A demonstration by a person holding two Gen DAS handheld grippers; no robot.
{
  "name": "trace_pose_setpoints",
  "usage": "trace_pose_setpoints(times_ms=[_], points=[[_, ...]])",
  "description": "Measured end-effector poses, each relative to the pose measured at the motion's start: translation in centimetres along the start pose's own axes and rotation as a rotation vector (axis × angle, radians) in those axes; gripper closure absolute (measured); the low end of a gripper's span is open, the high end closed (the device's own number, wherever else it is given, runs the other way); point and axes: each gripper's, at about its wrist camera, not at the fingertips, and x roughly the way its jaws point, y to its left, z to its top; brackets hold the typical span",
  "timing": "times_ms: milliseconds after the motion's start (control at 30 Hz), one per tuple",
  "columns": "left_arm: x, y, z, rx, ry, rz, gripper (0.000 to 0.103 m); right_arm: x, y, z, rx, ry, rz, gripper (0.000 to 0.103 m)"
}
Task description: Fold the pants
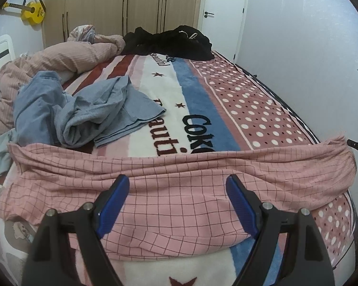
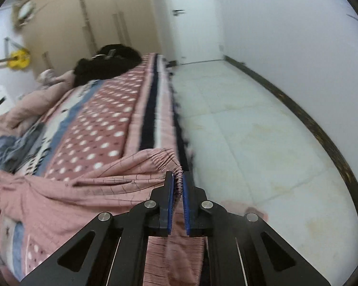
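Pink checked pants [image 1: 179, 190] lie across the near end of the bed, their gathered waistband at the right. My left gripper [image 1: 176, 186] hovers open just over the middle of the cloth, nothing between its blue pads. In the right wrist view the pink pants [image 2: 59, 190] stretch leftward from my right gripper [image 2: 178, 181], which is shut on the elastic waistband [image 2: 177, 178] at the bed's right edge. The tip of that gripper [image 1: 356, 146] shows at the right rim of the left wrist view.
A patterned blanket [image 1: 226, 100] covers the bed. Blue-grey clothes [image 1: 83, 112] lie heaped at the left, a pink quilt [image 1: 59, 57] behind them, black clothes [image 1: 171, 43] at the far end. White tiled floor [image 2: 250, 131] runs along the bed's right side, beside a wall.
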Motion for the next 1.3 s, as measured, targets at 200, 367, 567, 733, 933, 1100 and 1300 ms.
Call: trace_pose_setpoints(times_ms=[200, 367, 567, 733, 933, 1100, 1300], points=[[0.4, 0.5, -0.1, -0.013, 0.006, 0.004, 0.023, 1.0, -4.2, -0.8, 0.104, 0.034, -0.005, 0.1], [0.9, 0.9, 0.0, -0.029, 0.016, 0.006, 0.023, 1.9, -1.8, -0.9, 0.02, 0.074, 0.138, 0.055], [1.2, 0.5, -0.1, -0.018, 0.021, 0.005, 0.023, 6.4, 0.5, -0.2, -0.049, 0.136, 0.164, 0.037], [1.8, 0.7, -0.1, -0.013, 0.034, 0.021, 0.023, 9.5, 1.4, -0.1, -0.027, 0.155, 0.314, 0.045], [2.3, 1.5, 0.0, -0.033, 0.033, 0.021, 0.023, 6.3, 2.1, -0.4, -0.025, 0.032, 0.159, 0.1], [2.3, 2.4, 0.0, -0.054, 0.033, 0.024, 0.023, 2.7, 2.1, 0.0, -0.009, -0.04, 0.075, 0.102], [2.3, 2.8, -0.5, -0.071, 0.035, 0.028, 0.023, 3.5, 2.0, 0.2, -0.019, 0.004, -0.007, 0.102]])
